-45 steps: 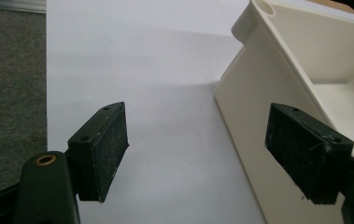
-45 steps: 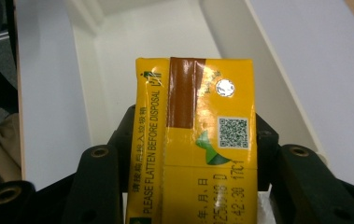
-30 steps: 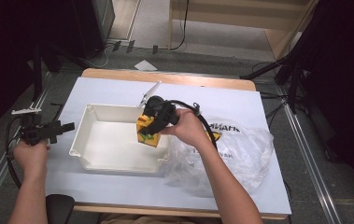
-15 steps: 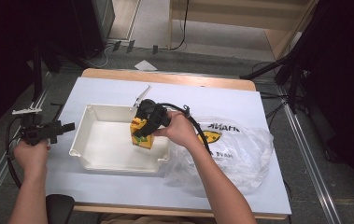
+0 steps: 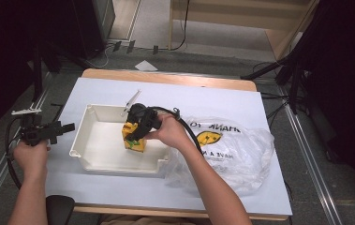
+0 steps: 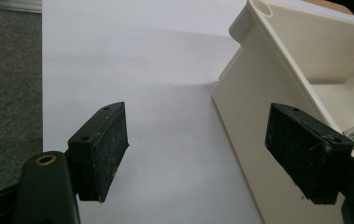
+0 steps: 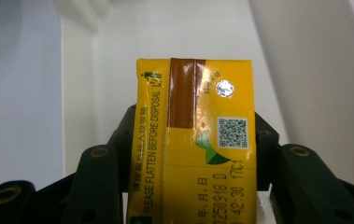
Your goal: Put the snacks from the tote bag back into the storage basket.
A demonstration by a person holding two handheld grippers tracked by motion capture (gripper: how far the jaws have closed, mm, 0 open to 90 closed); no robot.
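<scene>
Down inside the white rectangular plastic tray [image 5: 101, 149], carried leftward from near the crinkled clear plastic bag [image 5: 240, 150], sits the yellow drink carton [image 7: 193, 140], clamped in the right gripper [image 5: 140, 127], probably about to be released; left gripper [image 6: 216, 149] idle, wide open.

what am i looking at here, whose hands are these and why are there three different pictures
A person sits at a table covered in white, holding a black hand-held tool with tongs in each hand.

The wide picture comes from a camera above the table. The other two come from small cameras riding on each tool, looking along its tongs.

On the table are a white tray and a crumpled clear plastic bag beside it.

The right tongs are shut on a yellow drink carton, held over the tray. The left tongs are open with nothing between them, near the tray's outer wall.
</scene>
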